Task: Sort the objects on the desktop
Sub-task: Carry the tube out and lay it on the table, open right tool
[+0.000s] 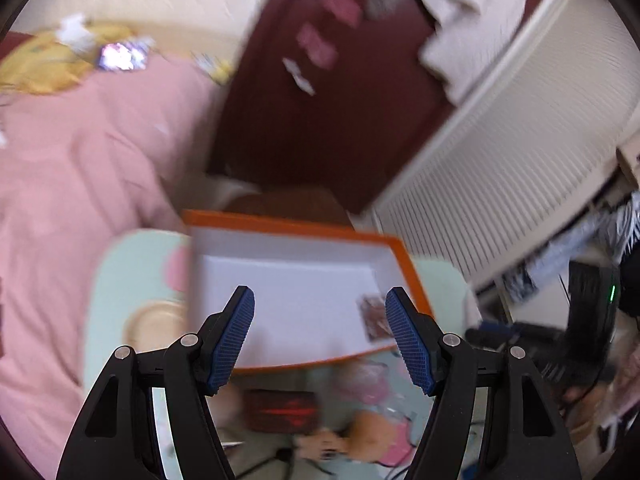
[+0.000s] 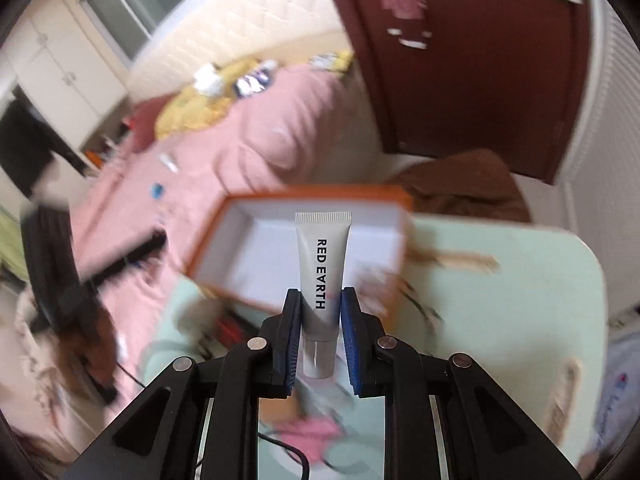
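An orange box [image 1: 404, 256] with a white inside sits on a pale green table [image 1: 120, 280]; a small dark red packet [image 1: 374, 316] lies in its right corner. My left gripper [image 1: 320, 300] hovers over the box, open, with nothing between its blue pads. In the right wrist view my right gripper [image 2: 320, 300] is shut on a grey tube [image 2: 322, 256] lettered RED EARTH. The tube points away from me, with its crimped end over the orange box [image 2: 216, 216]. Both views are blurred by motion.
A dark red box [image 1: 282, 410] and pink items [image 1: 372, 384] lie on the table nearer me. A gold round dish [image 1: 154, 322] sits left of the orange box. A pink bed [image 1: 80, 160] lies behind, with a dark red door [image 1: 320, 120] beyond it. Cables [image 2: 292, 450] trail on the table.
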`<control>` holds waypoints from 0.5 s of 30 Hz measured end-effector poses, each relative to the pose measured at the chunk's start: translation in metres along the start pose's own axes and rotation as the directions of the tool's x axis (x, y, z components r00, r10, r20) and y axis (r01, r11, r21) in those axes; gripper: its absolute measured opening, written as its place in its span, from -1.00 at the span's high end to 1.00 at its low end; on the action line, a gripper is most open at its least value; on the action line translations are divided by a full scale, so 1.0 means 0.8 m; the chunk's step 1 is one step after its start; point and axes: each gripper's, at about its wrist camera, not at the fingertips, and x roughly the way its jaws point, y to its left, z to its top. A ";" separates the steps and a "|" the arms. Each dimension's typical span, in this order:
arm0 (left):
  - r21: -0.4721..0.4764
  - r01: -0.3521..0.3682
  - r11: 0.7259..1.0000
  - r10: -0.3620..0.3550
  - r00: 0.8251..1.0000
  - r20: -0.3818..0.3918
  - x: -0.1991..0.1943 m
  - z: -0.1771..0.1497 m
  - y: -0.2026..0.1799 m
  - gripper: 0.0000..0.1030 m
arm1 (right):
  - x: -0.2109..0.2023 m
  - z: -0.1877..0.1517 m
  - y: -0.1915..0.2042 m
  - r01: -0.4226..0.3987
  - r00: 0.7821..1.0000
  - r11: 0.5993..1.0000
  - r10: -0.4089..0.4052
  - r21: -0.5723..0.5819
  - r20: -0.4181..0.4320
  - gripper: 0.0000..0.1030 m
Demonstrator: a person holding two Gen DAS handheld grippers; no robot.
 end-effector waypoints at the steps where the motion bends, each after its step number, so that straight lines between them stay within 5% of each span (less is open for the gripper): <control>1: 0.008 0.014 1.000 -0.014 0.998 -0.056 0.016 0.008 -0.011 -0.34 | 0.003 -0.015 -0.008 0.022 1.000 1.000 -0.022 0.009 -0.007 0.63; 4: 0.052 -0.031 0.998 0.042 0.975 -0.217 0.075 0.022 -0.044 -0.33 | 0.015 -0.049 -0.033 0.011 1.000 0.997 -0.009 0.078 -0.025 0.63; 8: 0.161 -0.120 0.980 0.171 0.918 -0.359 0.146 0.027 -0.087 -0.33 | 0.023 -0.073 -0.058 -0.051 0.999 0.985 0.052 0.162 0.002 0.63; 15: 0.198 -0.150 0.969 0.227 0.857 -0.462 0.202 0.018 -0.111 -0.33 | 0.024 -0.078 -0.072 -0.115 0.993 0.975 0.108 0.190 0.046 0.63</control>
